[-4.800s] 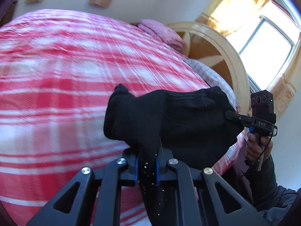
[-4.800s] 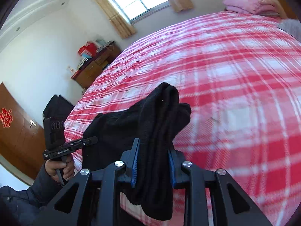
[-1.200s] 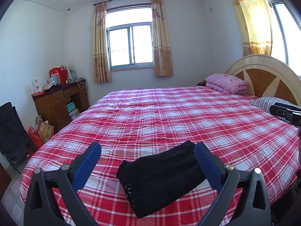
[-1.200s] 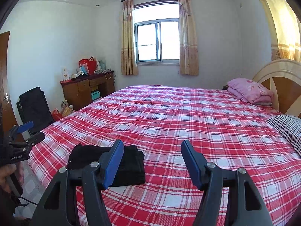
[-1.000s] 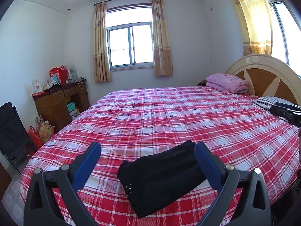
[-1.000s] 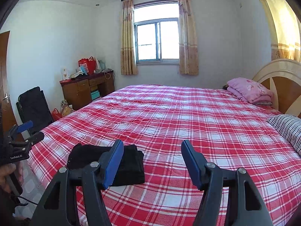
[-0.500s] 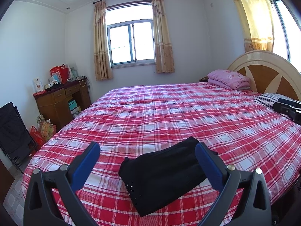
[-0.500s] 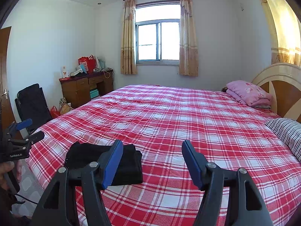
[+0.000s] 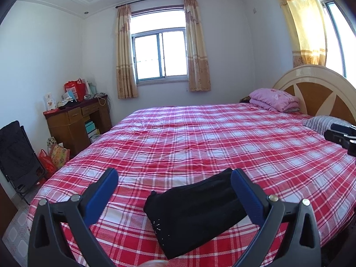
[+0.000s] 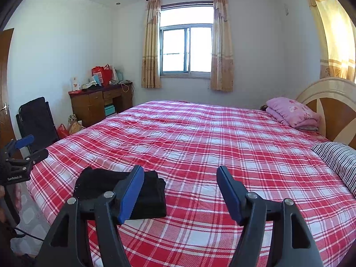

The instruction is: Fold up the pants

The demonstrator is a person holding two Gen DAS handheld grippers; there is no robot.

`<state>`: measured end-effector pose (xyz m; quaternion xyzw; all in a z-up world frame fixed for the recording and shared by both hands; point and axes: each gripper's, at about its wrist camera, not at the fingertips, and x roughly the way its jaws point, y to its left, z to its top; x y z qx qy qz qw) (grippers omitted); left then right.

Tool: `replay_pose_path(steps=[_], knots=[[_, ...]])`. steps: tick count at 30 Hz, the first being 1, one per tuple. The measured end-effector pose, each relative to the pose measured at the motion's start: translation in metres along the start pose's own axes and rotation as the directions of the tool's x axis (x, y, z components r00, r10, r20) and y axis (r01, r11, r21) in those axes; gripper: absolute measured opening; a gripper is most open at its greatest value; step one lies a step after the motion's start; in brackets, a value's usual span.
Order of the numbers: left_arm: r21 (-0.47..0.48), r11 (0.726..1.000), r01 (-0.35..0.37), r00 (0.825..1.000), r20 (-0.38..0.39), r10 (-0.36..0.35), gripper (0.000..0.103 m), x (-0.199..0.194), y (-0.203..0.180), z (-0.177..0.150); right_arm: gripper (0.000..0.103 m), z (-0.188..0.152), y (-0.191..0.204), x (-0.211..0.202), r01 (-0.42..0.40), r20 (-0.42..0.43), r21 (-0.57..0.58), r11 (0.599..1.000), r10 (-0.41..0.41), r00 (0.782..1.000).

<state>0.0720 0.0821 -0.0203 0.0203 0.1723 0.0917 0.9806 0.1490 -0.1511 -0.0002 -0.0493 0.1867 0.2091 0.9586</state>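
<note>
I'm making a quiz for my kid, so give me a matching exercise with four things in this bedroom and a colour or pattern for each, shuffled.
Things:
1. folded pants
2. bedspread
3. folded quilt
4. pillow

Looks:
A. pink, flowered
B. black
C. dark and white stripes
D. red and white plaid

Pairs: 1-B, 2-D, 3-A, 4-C

A bed [image 9: 200, 138] under a red plaid cover fills the room. At its headboard [image 9: 316, 93] lie a folded pink blanket [image 9: 273, 99] and a striped pillow [image 9: 320, 122]. Left of the bed stands a cluttered wooden desk [image 9: 75, 122], beside a curtained window [image 9: 160, 55].
</note>
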Motion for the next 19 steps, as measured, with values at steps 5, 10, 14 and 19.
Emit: replay_pose_path(steps=[5,10,14,19], knots=[[-0.008,0.998,-0.06,0.998,-0.001,0.06,0.103,0.002,0.007,0.001,0.069,-0.001,0.001,0.001,0.001,-0.001,-0.004,1.0,-0.001,1.0],[-0.024,0.997,-0.076,0.997,-0.017,0.075,0.103,0.005,0.011,-0.002,0.069,-0.002,0.002,0.003,0.002,-0.005,-0.012,1.0,-0.002,1.0],[-0.021,0.995,-0.093,0.995,-0.022,0.092,0.103,0.008,0.013,-0.003,0.069,-0.003,0.004,0.003,0.003,-0.006,-0.017,1.0,-0.003,1.0],[-0.017,0.995,-0.097,0.995,-0.016,0.097,0.103,0.011,0.013,-0.005,0.069,-0.003,0.006,0.005,0.003,-0.009,-0.021,1.0,-0.003,1.0]])
